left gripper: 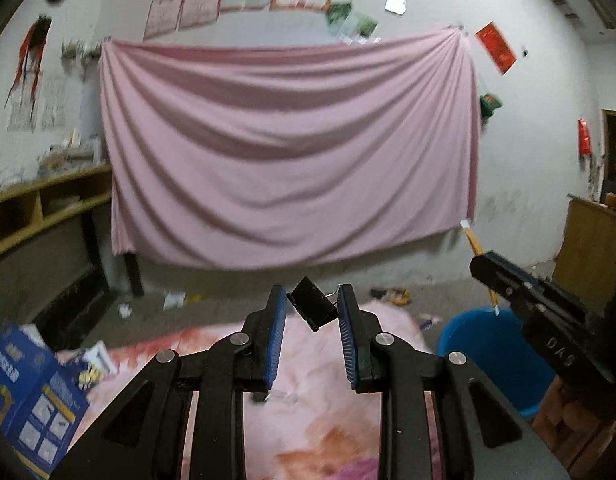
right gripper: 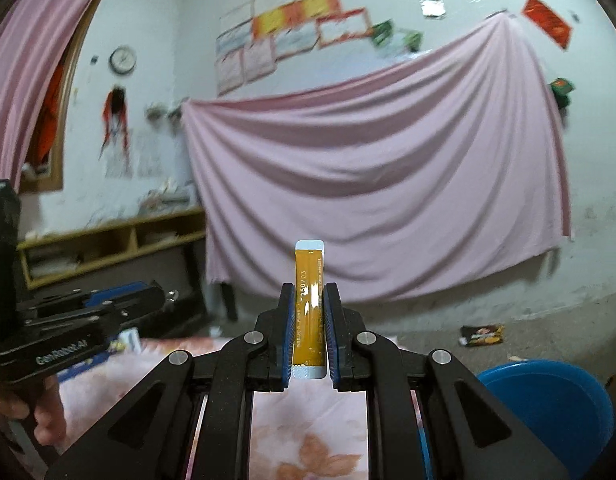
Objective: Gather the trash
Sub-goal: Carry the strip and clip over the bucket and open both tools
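Evidently each gripper was loaded, the left gripper [left gripper: 312, 312] pinching a black binder clip [left gripper: 312, 307] and the right gripper [right gripper: 309, 316] clamping an orange sachet [right gripper: 308, 308], so both needed carrying squarely over the blue bucket [right gripper: 547, 396] before releasing.

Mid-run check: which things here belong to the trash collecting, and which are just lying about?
Job:
- black binder clip in the left gripper
- orange sachet in the right gripper
- blue bin

Lying about:
- blue box
- wrapper on the floor
- pink sheet on the wall
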